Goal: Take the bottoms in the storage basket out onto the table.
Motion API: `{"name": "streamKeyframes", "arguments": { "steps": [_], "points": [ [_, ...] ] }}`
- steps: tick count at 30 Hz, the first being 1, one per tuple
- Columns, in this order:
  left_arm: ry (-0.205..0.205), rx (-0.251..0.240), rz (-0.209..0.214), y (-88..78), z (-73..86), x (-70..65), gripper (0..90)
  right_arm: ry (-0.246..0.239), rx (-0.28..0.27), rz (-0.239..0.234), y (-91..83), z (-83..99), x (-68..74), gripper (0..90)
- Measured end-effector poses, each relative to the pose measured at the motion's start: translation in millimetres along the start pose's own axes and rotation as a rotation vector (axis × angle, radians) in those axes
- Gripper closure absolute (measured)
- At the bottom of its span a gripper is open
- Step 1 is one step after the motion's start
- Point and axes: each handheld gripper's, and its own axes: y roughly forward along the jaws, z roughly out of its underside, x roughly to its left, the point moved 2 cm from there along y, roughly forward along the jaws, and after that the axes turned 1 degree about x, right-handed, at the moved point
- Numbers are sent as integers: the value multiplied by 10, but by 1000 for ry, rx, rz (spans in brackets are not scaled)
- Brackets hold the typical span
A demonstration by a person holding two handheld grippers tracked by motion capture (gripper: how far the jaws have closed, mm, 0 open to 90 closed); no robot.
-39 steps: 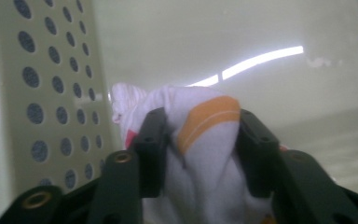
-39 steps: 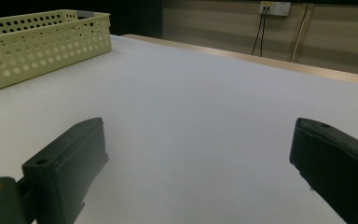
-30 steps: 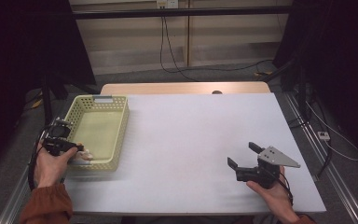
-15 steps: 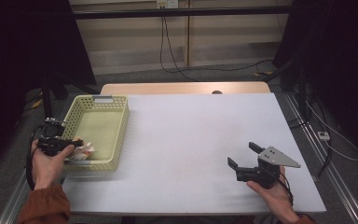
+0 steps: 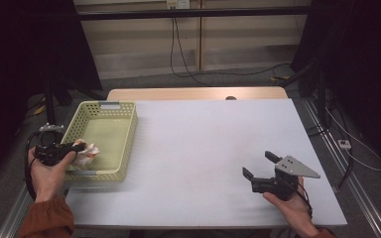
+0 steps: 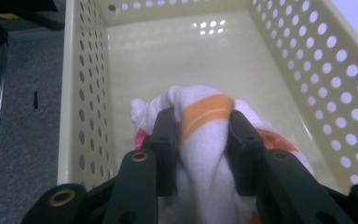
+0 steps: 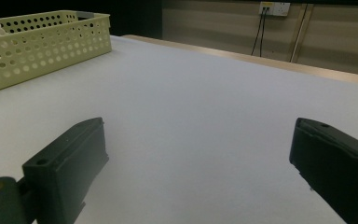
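Dim room, dark edges, soft overhead light, perhaps slightly blurred close-ups.

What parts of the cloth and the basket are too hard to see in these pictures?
- Cloth, left gripper view: its lower part is hidden behind the left gripper, whose fingers pinch it; what kind of cloth it is stays unclear.
- Cloth, high view: too small, partly behind the hand.
- Basket, left gripper view: near end cut off by the bottom edge.
- Basket, right gripper view: its inside is hidden by its wall, and the left edge cuts it off.

cloth (image 6: 200,140): white, orange stripe; basket (image 6: 307,60): pale yellow-green; table (image 5: 218,148): white
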Motion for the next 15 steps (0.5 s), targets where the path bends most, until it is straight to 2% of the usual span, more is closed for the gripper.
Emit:
{"name": "streamKeyframes", "arguments": {
  "steps": [10, 15],
  "points": [
    [7, -107, -10, -88, -33, -21, 683, -1, 0, 0, 1, 0, 1, 37],
    [14, -160, 1, -122, -44, -45, 683, -1, -1, -1, 0, -2, 3, 37]
  ]
}}
